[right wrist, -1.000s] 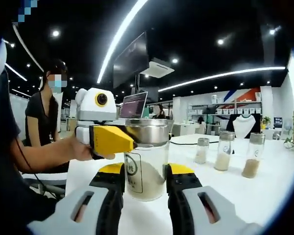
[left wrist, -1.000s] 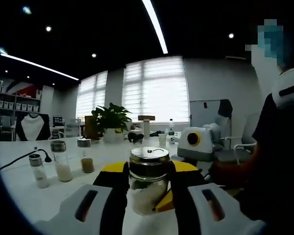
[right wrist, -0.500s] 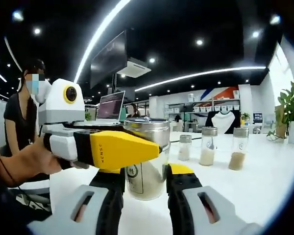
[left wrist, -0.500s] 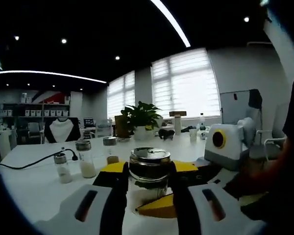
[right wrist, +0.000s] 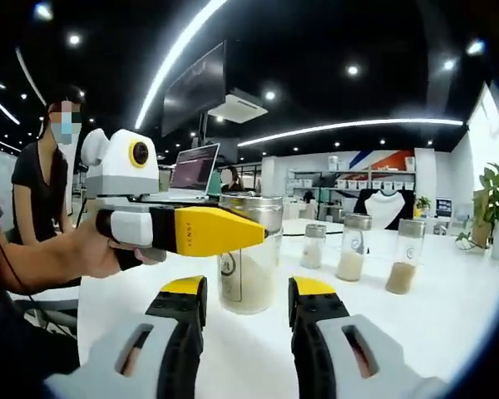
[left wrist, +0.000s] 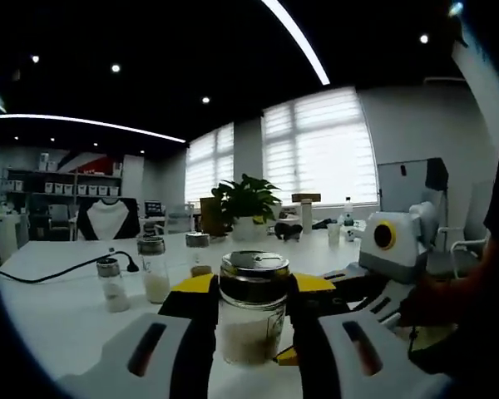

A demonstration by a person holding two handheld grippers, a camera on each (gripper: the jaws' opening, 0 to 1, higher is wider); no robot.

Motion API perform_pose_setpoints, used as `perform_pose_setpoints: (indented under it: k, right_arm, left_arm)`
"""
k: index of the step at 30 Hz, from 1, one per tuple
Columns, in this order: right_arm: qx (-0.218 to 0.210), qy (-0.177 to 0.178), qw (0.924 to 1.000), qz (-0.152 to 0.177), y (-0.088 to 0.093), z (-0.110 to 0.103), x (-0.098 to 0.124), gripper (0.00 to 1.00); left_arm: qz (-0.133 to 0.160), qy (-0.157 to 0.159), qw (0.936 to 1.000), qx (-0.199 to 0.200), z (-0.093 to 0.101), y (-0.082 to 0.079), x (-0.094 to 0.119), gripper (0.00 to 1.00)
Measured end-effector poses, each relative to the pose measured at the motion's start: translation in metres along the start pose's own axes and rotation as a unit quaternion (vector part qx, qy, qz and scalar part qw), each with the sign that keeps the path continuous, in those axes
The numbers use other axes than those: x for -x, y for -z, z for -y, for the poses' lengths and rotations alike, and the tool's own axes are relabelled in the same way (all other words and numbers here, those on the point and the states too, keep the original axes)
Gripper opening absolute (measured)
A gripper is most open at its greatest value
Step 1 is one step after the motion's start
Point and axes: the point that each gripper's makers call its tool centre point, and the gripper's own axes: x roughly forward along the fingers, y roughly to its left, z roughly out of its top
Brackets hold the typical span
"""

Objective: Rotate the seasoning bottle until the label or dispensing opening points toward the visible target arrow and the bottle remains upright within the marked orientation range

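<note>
The left tool [left wrist: 251, 316] has its jaws closed against the seasoning bottle [left wrist: 252, 309], one on each side of the glass just under the steel lid. The bottle stands upright on the white counter [left wrist: 58, 316], partly filled with pale grains. In the right gripper view the same bottle [right wrist: 249, 253] shows a small round label mark on its left side, with the left tool's [right wrist: 262, 230] yellow jaw lying across its upper part and a person's hand [right wrist: 116, 249] gripping the handle behind it. The right tool [right wrist: 246, 303] sits just short of the bottle, its yellow-tipped jaws spread wide and touching nothing.

Farther along the counter three smaller spice jars [right wrist: 356, 249] stand in a row, upright and apart from each other. A black cable [left wrist: 58, 270] runs in from the counter's left edge. Toward the far edge a potted plant [left wrist: 245, 204] stands before the blinds.
</note>
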Motion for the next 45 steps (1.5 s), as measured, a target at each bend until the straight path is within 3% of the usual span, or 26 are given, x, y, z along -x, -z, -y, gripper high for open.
perform_pose_setpoints:
  k: [11,21,31,34,45]
  right_arm:
    - [0.008,0.009,0.9999,-0.011,0.003,0.01,0.006,0.38]
    - [0.006,0.012,0.9998,-0.016,0.005,0.012,0.007,0.37]
    - [0.001,0.005,0.9999,-0.013,0.005,0.011,0.007,0.36]
    - [-0.001,0.003,0.9999,-0.011,0.004,0.01,0.007,0.35]
    - [-0.004,-0.003,0.9999,-0.01,0.004,0.009,0.007,0.35]
  left_arm:
    - [-0.038,-0.05,0.9979,0.01,-0.043,0.031,0.012,0.35]
    - [-0.041,-0.045,0.9975,0.037,-0.06,0.044,0.018,0.35]
    - [-0.045,-0.008,0.9969,0.064,-0.072,0.052,0.025,0.35]
    - [-0.056,-0.008,0.9968,0.056,-0.072,0.056,0.026,0.35]
    - [-0.053,0.036,0.9962,0.06,-0.074,0.056,0.032,0.35]
